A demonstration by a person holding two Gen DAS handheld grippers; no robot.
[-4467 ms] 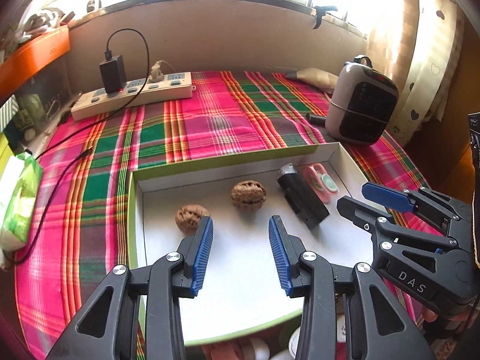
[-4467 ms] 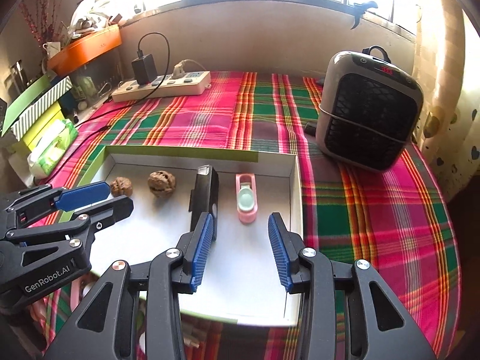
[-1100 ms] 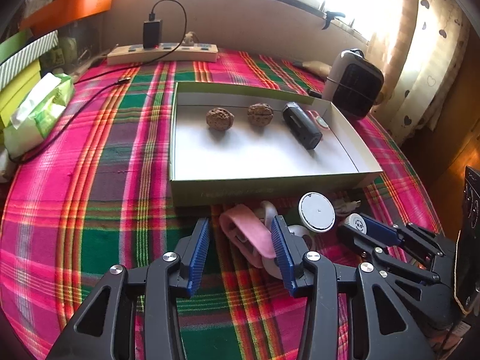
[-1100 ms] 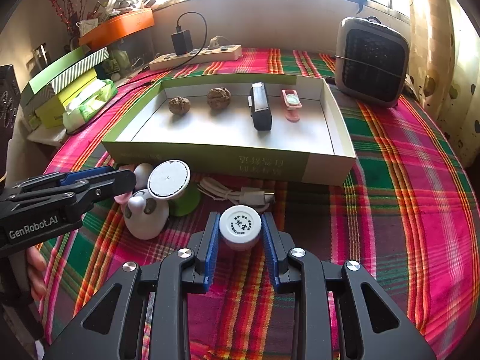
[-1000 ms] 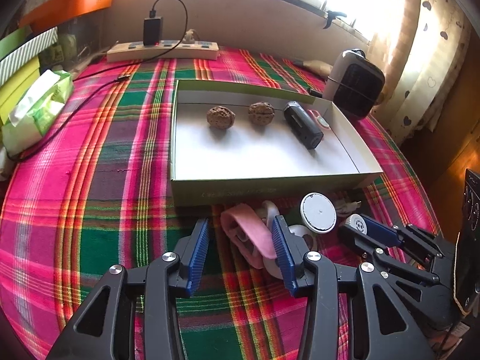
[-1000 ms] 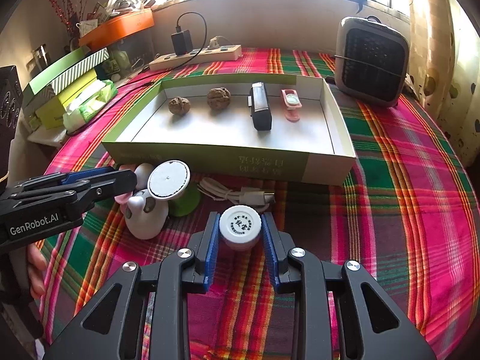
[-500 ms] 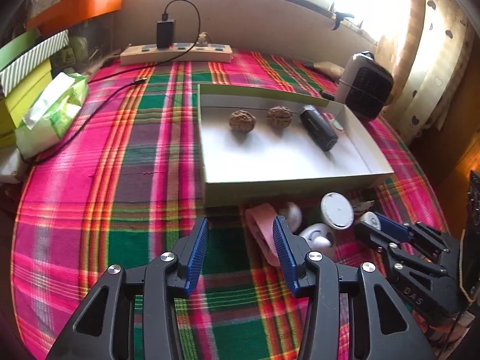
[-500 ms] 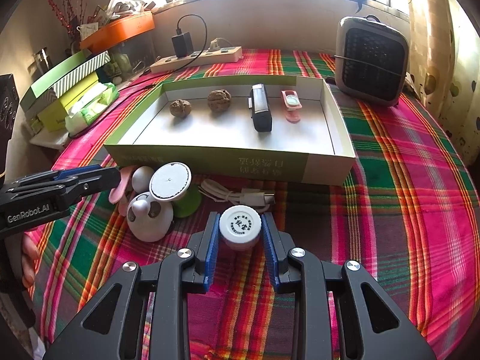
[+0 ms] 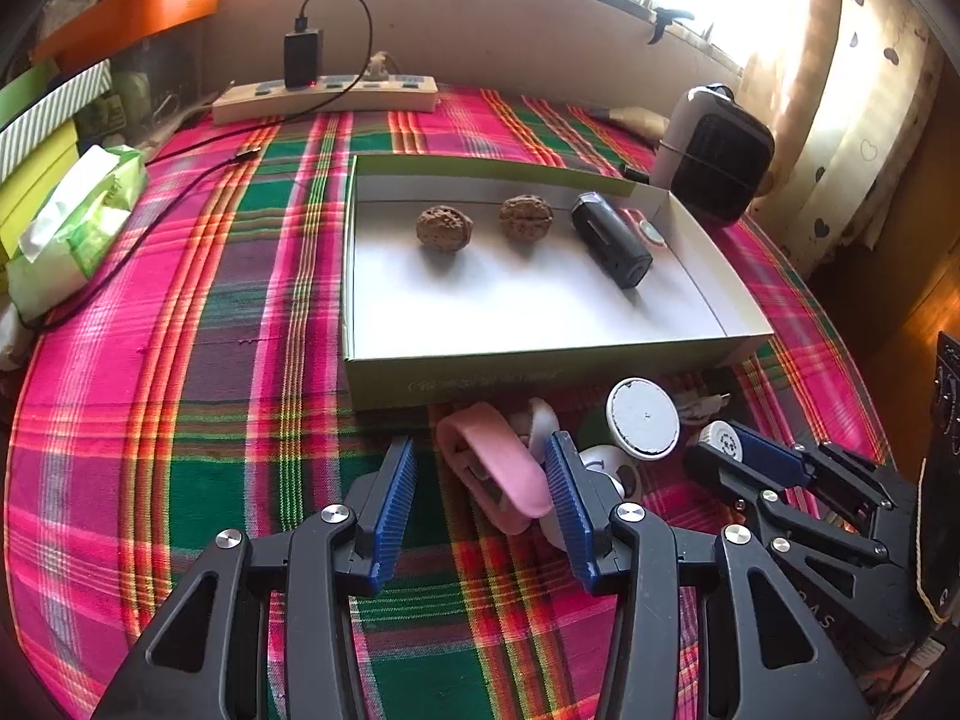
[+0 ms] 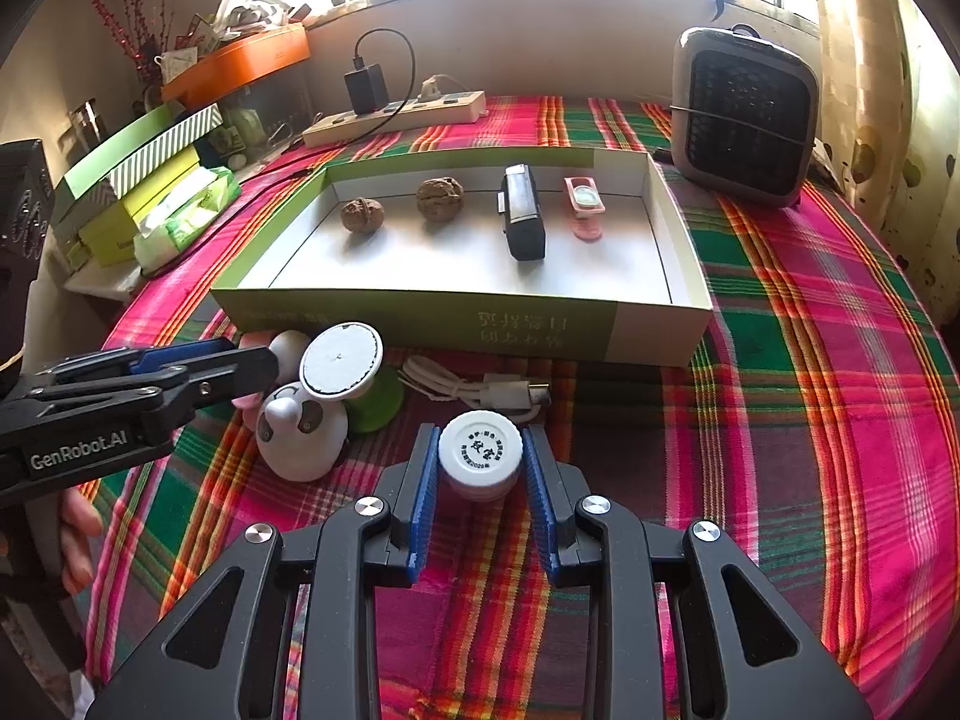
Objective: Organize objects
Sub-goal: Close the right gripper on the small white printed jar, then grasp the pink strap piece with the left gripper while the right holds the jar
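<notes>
Plaid cloth covers the desk (image 10: 810, 360). The right claw (image 10: 480, 480) pinches a small white jar (image 10: 480, 455) just before the shallow box (image 10: 420, 318). The left claw (image 9: 480, 486) gapes wide, gripping nothing, with a pink clip (image 9: 498, 468) lying between its pads. Two walnuts (image 10: 362, 215) sit inside the box.

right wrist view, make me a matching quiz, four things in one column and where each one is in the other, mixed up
Things:
1. small white bottle
2. black case
3. white cable
4. power strip

Places:
A. on the cloth just in front of the box's near wall
B. at the far edge of the table, by the wall
C. between the pads of the right hand-held gripper
D. inside the green box, beside a walnut

Pairs: 1-C, 2-D, 3-A, 4-B
</notes>
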